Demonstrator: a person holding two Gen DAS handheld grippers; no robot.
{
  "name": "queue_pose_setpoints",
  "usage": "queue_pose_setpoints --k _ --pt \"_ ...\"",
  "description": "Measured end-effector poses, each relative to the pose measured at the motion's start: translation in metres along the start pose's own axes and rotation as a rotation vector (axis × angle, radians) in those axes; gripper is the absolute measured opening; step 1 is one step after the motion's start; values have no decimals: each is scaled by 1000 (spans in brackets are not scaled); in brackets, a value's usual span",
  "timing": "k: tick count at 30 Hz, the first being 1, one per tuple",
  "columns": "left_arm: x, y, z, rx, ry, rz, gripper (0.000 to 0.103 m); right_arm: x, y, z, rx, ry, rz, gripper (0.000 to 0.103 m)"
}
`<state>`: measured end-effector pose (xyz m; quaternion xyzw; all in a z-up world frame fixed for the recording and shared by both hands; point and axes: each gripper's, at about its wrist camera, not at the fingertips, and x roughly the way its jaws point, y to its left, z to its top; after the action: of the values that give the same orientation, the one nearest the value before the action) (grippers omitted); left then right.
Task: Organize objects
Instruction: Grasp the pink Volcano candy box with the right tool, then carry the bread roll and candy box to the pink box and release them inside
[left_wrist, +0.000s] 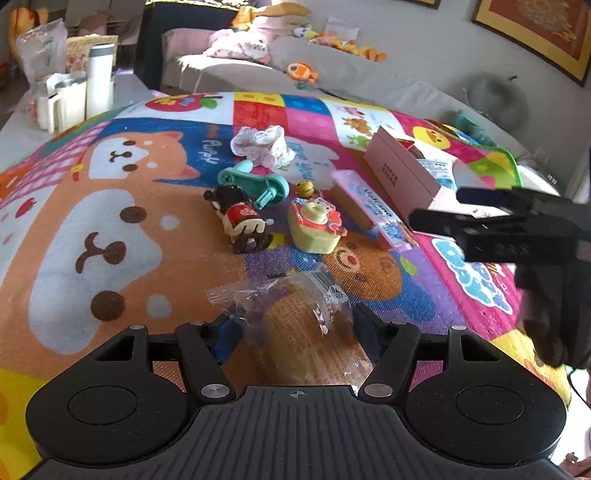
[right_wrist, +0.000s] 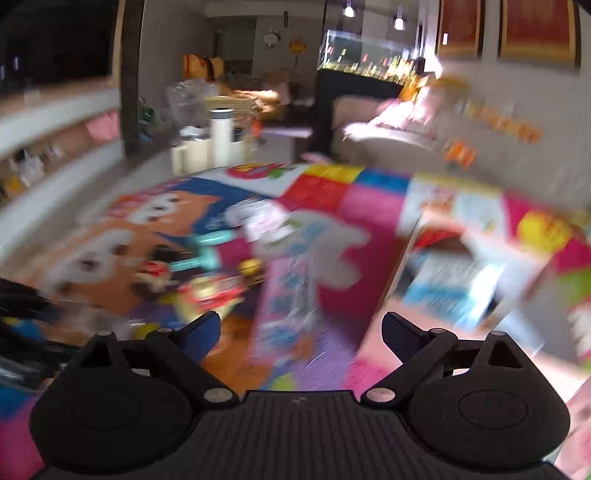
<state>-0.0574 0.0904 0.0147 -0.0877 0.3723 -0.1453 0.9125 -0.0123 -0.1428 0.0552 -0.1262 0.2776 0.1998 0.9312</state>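
In the left wrist view my left gripper is shut on a bun in a clear wrapper, and its blue pads press the wrapper's sides just above the colourful play mat. Beyond it lie a mouse figurine, a yellow toy camera, a teal toy, a small gold bell, a crumpled cloth and a long pink pack. My right gripper hovers at the right by an open pink box. Its own blurred view shows the right gripper open and empty above the pink pack.
A white tumbler and mugs stand at the mat's far left edge. A grey sofa with plush toys runs along the back. A fan sits at the far right. The mat's bear picture on the left carries no objects.
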Motion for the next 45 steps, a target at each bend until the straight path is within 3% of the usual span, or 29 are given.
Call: queue_pose_setpoints --k 5,9,12,15,16,18,26,30,35,38,40,45 --pt "0 1 -2 -2 -10 -2 70 31 -6 22 42 55 26 87" --pt "0 0 -1 -1 -5 4 70 70 6 30 36 122 -12 72" --pt "0 0 -1 -6 -5 3 70 92 22 27 -38 144 -99 71" --pt "0 1 -1 -6 -8 1 70 90 25 22 -78 152 -108 69" --pt "0 1 -1 -7 -9 1 70 86 25 21 -80 161 -93 57" --pt "0 0 -2 -5 -12 5 70 78 23 15 -68 207 -42 43" --pt "-2 -2 -4 -10 -18 17 69 15 18 -16 17 277 137 43" --pt "-1 -4 -3 -2 -16 26 69 -7 28 -27 -30 229 120 46" --pt "-2 -4 -3 -4 -11 31 69 2 24 -24 5 198 101 57" --pt "-3 -4 -3 -10 -6 33 69 11 19 -23 47 210 116 55" --pt "-4 -3 -3 -16 -3 34 68 6 18 -23 54 207 133 43" --pt "-5 -7 1 -52 11 41 62 -33 1 -37 97 146 121 43"
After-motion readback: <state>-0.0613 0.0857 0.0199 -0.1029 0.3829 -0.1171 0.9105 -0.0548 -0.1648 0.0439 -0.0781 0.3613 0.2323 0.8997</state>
